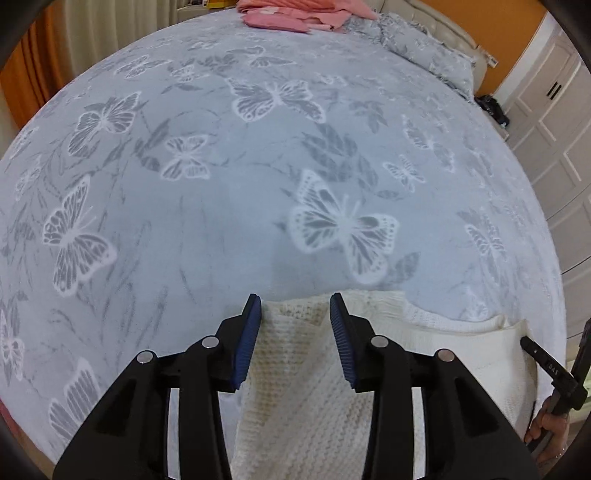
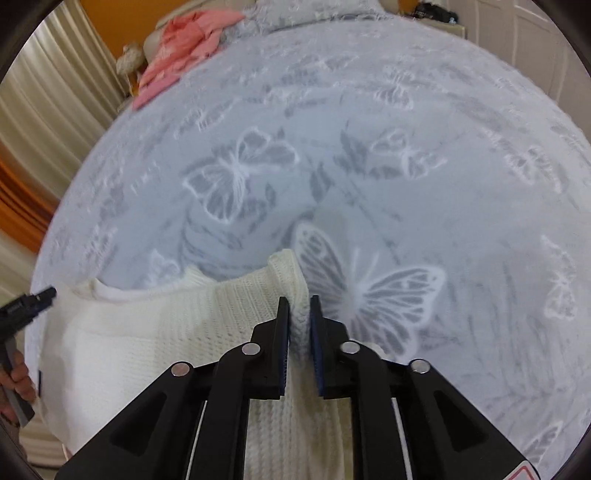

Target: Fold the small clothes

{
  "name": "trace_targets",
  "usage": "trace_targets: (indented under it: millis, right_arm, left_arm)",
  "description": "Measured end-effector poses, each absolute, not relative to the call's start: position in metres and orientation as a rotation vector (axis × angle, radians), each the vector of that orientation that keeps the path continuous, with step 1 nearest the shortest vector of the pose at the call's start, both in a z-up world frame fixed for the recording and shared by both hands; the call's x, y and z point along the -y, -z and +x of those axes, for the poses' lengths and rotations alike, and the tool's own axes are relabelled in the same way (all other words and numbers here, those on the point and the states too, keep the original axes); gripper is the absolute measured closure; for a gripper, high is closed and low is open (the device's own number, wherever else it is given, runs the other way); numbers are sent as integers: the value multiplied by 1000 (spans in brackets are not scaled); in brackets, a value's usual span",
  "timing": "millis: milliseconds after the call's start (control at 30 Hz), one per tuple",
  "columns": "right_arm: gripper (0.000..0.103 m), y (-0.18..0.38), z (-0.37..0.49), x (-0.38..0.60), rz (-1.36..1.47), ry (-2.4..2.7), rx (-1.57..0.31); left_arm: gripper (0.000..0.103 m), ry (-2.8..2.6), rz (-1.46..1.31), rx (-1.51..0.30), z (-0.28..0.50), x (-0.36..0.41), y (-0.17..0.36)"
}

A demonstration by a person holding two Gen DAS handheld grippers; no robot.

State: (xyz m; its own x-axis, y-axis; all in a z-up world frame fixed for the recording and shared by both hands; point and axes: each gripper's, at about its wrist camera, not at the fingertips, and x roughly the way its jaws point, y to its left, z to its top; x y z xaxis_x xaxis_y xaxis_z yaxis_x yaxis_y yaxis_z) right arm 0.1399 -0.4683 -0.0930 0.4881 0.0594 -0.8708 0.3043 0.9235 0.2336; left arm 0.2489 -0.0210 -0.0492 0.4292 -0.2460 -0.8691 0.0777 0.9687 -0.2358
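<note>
A cream knitted garment (image 1: 295,369) lies at the near edge of the bed. In the left wrist view my left gripper (image 1: 295,306) is open, its blue pads on either side of a raised part of the knit. In the right wrist view my right gripper (image 2: 299,306) is shut on a corner fold of the same garment (image 2: 166,332), pinched between its pads. The right gripper also shows at the right edge of the left wrist view (image 1: 554,373), and the left gripper at the left edge of the right wrist view (image 2: 26,302).
The bed has a grey-blue butterfly-print cover (image 1: 295,166). A pile of pink clothes (image 1: 295,16) lies at the far end; it also shows in the right wrist view (image 2: 181,48). A matching pillow (image 1: 424,48), white cabinets (image 1: 546,122) and curtains (image 2: 44,110) surround the bed.
</note>
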Motion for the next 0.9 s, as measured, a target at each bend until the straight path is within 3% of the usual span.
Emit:
trace_targets:
  millis: [33, 133, 267, 433, 567, 667, 700, 733, 767, 800, 833, 900]
  right_arm:
    - [85, 84, 134, 468, 378, 155, -1038]
    - [53, 66, 104, 468, 398, 174, -1005]
    - [43, 61, 39, 466, 450, 177, -1029]
    - [34, 88, -35, 456, 609, 109, -1145]
    - [33, 120, -56, 445, 755, 49, -1212]
    - [37, 120, -48, 448, 803, 47, -1180]
    - [45, 118, -44, 452, 839, 36, -1141]
    - [80, 116, -41, 455, 846, 37, -1134]
    - [88, 111, -36, 457, 844, 41, -1142]
    - [88, 102, -37, 457, 832, 54, -1123]
    - [89, 86, -39, 454, 794, 58, -1098]
    - [89, 56, -48, 447, 680, 68, -1059]
  left_arm:
    - [56, 201, -171, -1119, 247, 18, 44]
    - [28, 207, -242, -1085, 235, 0, 30]
    - [15, 235, -303, -1076, 192, -24, 18]
    - [13, 261, -454, -1193, 119, -54, 47]
    - [13, 199, -586, -1317, 82, -64, 90]
    - [13, 183, -635, -1273, 74, -62, 95]
    - [15, 178, -632, -1276, 76, -60, 95]
    - [23, 165, -643, -1289, 80, -59, 94]
    - [33, 162, -660, -1292, 82, -59, 92]
    - [64, 180, -699, -1292, 84, -61, 90]
    - [75, 211, -761, -1302, 86, -65, 86]
    - [78, 227, -811, -1245, 80, -76, 63]
